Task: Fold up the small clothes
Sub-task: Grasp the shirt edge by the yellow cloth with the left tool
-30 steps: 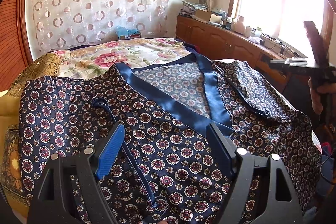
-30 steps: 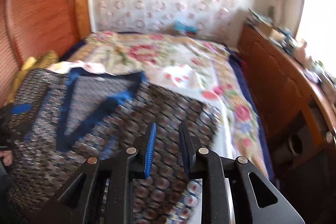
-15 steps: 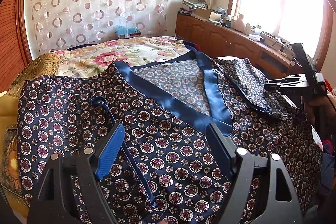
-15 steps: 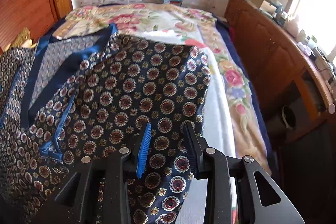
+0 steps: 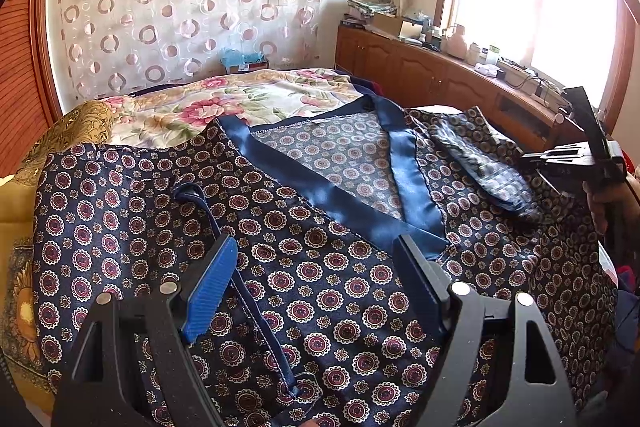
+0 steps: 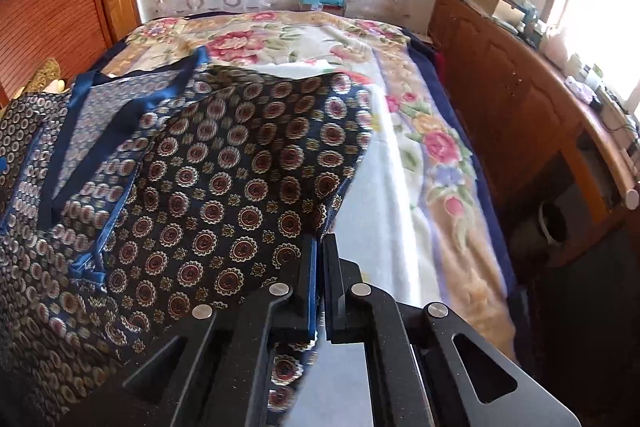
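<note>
A navy garment [image 5: 328, 267] with a red-and-white medallion print and a blue satin collar band [image 5: 320, 195] lies spread on the bed. My left gripper [image 5: 314, 243] hovers just over its front, open, with a thin blue tie [image 5: 240, 283] running beneath the jaws. My right gripper [image 6: 320, 247] is at the garment's [image 6: 240, 195] right edge, shut on the hem. Printed cloth hangs between and below its fingers. In the left wrist view a person's hand [image 5: 604, 199] holds that gripper at the far right.
A floral blanket [image 6: 416, 163] covers the bed beyond and to the right of the garment. A yellow patterned pillow [image 5: 72, 131] sits at the left. A wooden cabinet [image 6: 520, 115] with clutter on top runs along the right side under the window.
The right gripper came down to the garment's right edge and its jaws closed on the hem. The left gripper stayed where it was, open.
</note>
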Demonstrator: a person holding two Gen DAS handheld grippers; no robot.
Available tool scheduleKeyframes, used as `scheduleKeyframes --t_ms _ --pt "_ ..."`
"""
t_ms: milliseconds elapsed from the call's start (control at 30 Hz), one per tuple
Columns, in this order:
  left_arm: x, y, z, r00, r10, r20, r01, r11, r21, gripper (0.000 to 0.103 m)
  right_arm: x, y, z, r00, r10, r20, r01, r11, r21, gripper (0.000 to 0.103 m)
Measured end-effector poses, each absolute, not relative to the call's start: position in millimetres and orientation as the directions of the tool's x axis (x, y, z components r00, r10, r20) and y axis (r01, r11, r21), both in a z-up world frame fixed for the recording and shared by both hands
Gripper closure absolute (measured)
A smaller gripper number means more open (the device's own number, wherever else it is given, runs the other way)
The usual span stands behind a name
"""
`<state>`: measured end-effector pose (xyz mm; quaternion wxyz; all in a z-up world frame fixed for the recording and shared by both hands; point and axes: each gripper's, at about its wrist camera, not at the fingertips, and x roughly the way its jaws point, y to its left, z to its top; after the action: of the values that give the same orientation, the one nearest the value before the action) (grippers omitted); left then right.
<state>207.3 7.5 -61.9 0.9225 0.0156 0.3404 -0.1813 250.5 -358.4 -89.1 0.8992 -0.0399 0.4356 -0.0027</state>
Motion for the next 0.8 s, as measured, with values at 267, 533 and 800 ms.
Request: scheduleKeyframes --t_ms 267,533,800 --pt "210 7 -61 0.713 -0.307 -0.630 0.330 0.940 -0.085 0.023 248 -391 -85 0.659 -0.012 -0.752 0.017 1.000 -0.001 0.086" --pt "214 26 -43 0.735 -0.251 -0.630 0.270 0.960 -0.067 0.023 285 -406 -104 0.656 0.027 -0.754 0.005 0.999 0.040 0.079" --pt "215 80 -26 0.759 -0.116 -0.640 0.115 0.992 -0.044 0.023 311 -399 -112 0.672 0.066 -0.738 -0.072 0.997 0.024 0.079"
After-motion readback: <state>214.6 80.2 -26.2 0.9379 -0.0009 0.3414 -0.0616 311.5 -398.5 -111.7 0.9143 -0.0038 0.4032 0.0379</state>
